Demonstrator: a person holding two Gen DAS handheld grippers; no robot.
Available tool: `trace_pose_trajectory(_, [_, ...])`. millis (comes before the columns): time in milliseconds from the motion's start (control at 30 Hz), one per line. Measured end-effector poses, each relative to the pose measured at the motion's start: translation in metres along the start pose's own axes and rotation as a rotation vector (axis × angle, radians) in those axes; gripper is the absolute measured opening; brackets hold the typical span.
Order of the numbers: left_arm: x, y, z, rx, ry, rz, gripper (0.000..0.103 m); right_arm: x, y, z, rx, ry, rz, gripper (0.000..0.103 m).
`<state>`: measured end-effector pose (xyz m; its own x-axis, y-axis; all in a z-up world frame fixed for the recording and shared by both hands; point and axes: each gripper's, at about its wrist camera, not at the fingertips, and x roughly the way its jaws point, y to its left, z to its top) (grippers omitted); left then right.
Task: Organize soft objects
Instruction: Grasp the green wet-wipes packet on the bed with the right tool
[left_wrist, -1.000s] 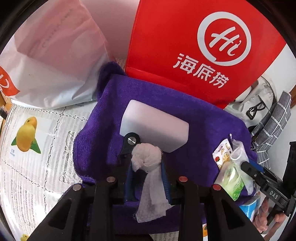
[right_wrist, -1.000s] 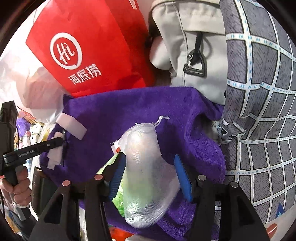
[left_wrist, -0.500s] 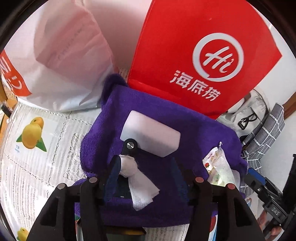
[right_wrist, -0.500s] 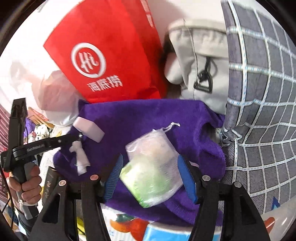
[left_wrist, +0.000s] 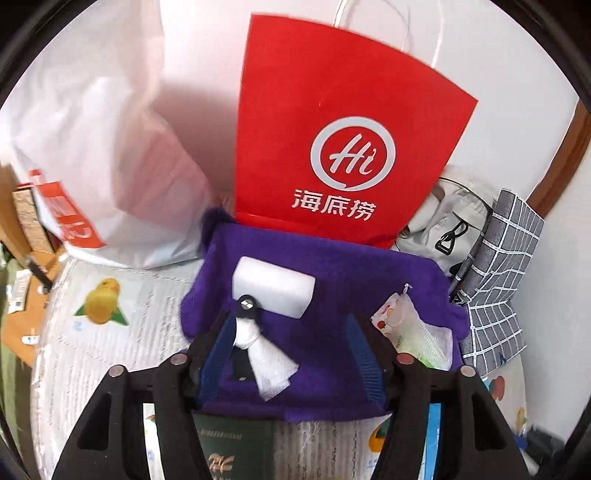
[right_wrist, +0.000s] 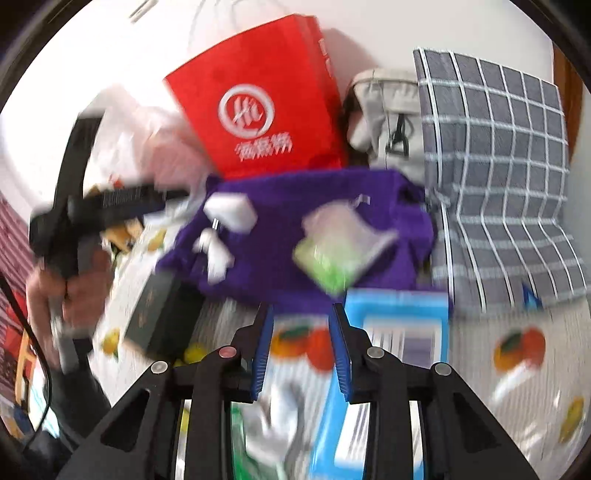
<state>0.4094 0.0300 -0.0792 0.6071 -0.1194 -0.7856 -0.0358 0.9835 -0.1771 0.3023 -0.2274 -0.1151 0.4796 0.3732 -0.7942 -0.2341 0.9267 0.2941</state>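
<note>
**A:** Soft objects first — left gripper (left_wrist: 291, 347) is opening, its fingers clear of the white cloth bundle (left_wrist: 267, 354); right gripper (right_wrist: 301, 347) is closing on nothing.

**B:** Sponge (left_wrist: 273, 286), bundle and mesh pouch (left_wrist: 413, 332) all sit on the purple towel (left_wrist: 332, 266) — I'd say little is left.

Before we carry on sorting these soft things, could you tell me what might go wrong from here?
1. The white tissue lies between the opening jaws of the left gripper and could snag as the gripper moves.
2. The mesh pouch sits near the purple towel's right edge and may slide off.
3. The right wrist view is blurred, so aiming is uncertain.
</note>
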Motion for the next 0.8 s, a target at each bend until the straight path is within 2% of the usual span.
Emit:
trace_pose_trajectory(233, [-0.029, 0.007, -0.041, 0.026, 0.019, 0.016, 0.061, -0.006, 0.034, -0.065, -0.079, 0.054, 0.052, 0.033])
trace_pose_trajectory(300, [-0.04, 0.016, -0.054, 0.005, 0.013, 0.014, 0.061, -0.001, 0.044, -0.079, -0.097, 0.079, 0.084, 0.036])
trace_pose_trajectory(433, [-0.056, 0.033, -0.088, 0.002, 0.019, 0.023, 0.062, 0.008, 0.067, -0.105, -0.176, 0.103, 0.085, 0.045])
trace_pose_trajectory(600, [-0.073, 0.055, -0.134, -0.022, 0.032, 0.033, 0.062, 0.017, 0.077, -0.122, -0.225, 0.115, 0.025, 0.045])
trace_pose_trajectory(800, [-0.084, 0.068, -0.169, -0.047, 0.053, 0.021, 0.062, 0.032, 0.083, -0.124, -0.295, 0.105, -0.068, 0.05])
